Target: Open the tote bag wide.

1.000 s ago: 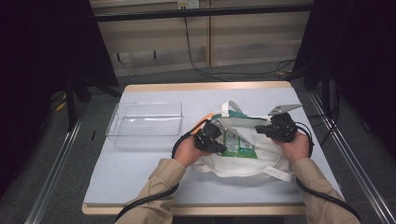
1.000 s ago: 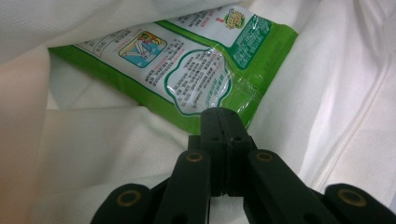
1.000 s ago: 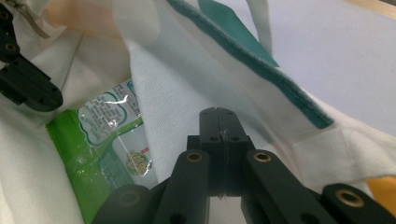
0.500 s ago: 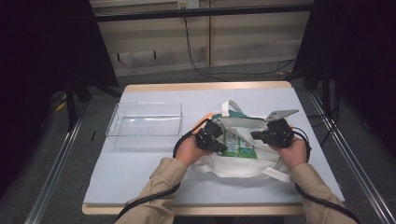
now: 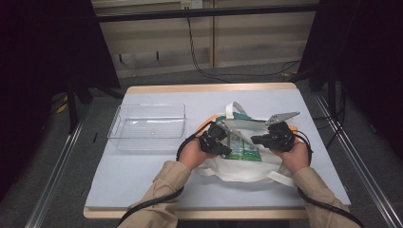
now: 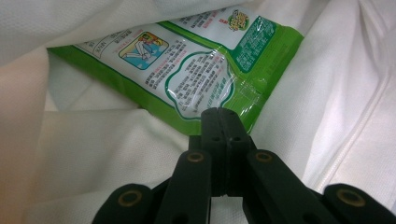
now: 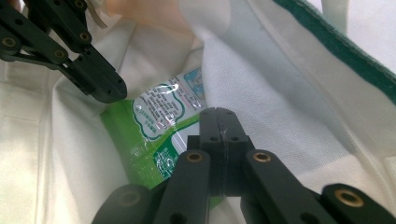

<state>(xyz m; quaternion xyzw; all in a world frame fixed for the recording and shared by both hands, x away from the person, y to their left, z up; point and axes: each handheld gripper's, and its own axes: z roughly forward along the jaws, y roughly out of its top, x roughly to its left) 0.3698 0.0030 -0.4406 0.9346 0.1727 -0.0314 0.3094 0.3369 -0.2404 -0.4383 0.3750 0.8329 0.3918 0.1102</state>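
A white cloth tote bag (image 5: 237,167) with a green-trimmed rim lies on the table, its mouth held open. Inside lies a green and white printed packet (image 5: 240,148) (image 6: 187,74) (image 7: 154,135). My left gripper (image 5: 226,147) (image 6: 223,112) reaches in from the left, jaws shut, with the tips at the packet's lower green edge. My right gripper (image 5: 254,140) (image 7: 219,112) reaches in from the right, jaws shut, with the tips over the packet's other end. The right gripper view also takes in the left gripper (image 7: 109,91), resting at the packet's corner. Whether either one pinches the packet is unclear.
A clear, empty plastic tray (image 5: 147,126) stands on the pale table (image 5: 142,185) to the left of the bag. The bag's handles (image 5: 233,110) loop out toward the far side. Black cables trail from both grippers over the front edge.
My right gripper has come a little nearer and lower, into the bag's mouth. The left gripper has stayed where it was.
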